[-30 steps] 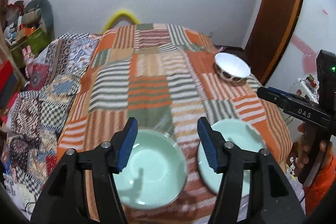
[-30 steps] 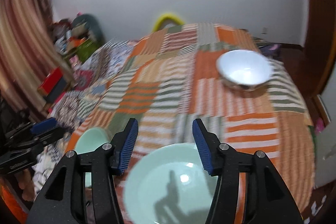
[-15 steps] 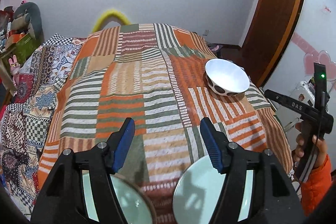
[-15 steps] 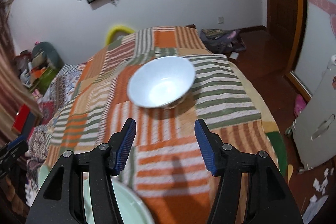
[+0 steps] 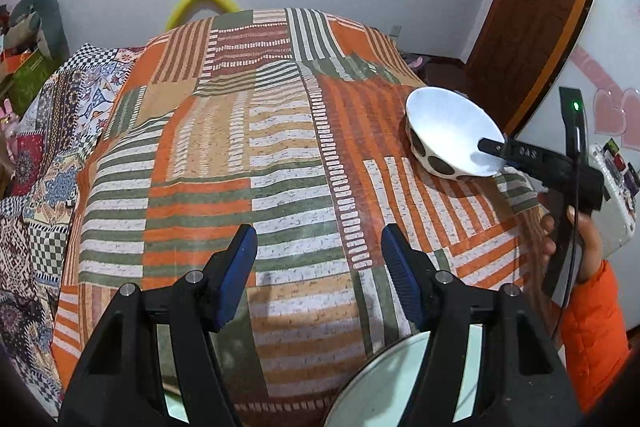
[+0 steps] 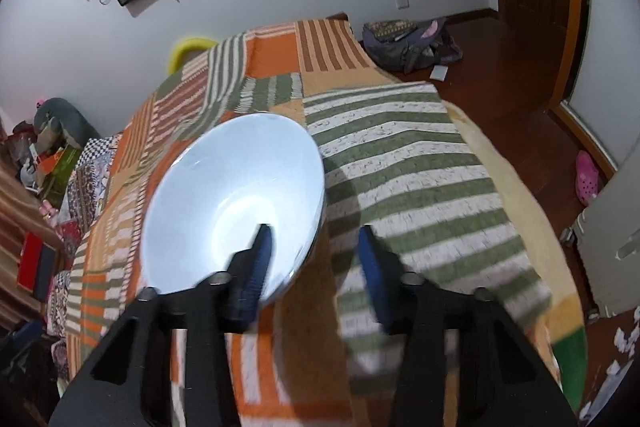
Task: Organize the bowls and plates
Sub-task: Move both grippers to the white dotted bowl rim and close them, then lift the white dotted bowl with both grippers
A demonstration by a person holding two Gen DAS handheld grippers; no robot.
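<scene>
A white bowl (image 5: 448, 131) with dark spots on its outside sits at the right side of the patchwork tablecloth (image 5: 240, 147). My right gripper (image 6: 314, 263) straddles the near rim of the bowl (image 6: 240, 203): one finger is inside, the other outside, and the jaws are closing with a gap still beside the outer pad. In the left wrist view the right gripper (image 5: 490, 147) reaches into the bowl, held by a hand in an orange sleeve. My left gripper (image 5: 318, 251) hangs open over bare cloth. A pale green plate (image 5: 384, 387) lies under it at the bottom edge; another (image 5: 176, 407) barely shows.
A yellow chair back (image 5: 200, 3) stands behind the table's far end. A backpack (image 6: 412, 43) lies on the wooden floor at the far right. A brown door (image 5: 532, 7) and a white appliance (image 5: 612, 67) stand close to the right. Clutter fills the left side.
Both grippers have moved forward over the table. The right one has come up to the white bowl and narrowed its jaws around the rim. The green plates have slid to the bottom edge.
</scene>
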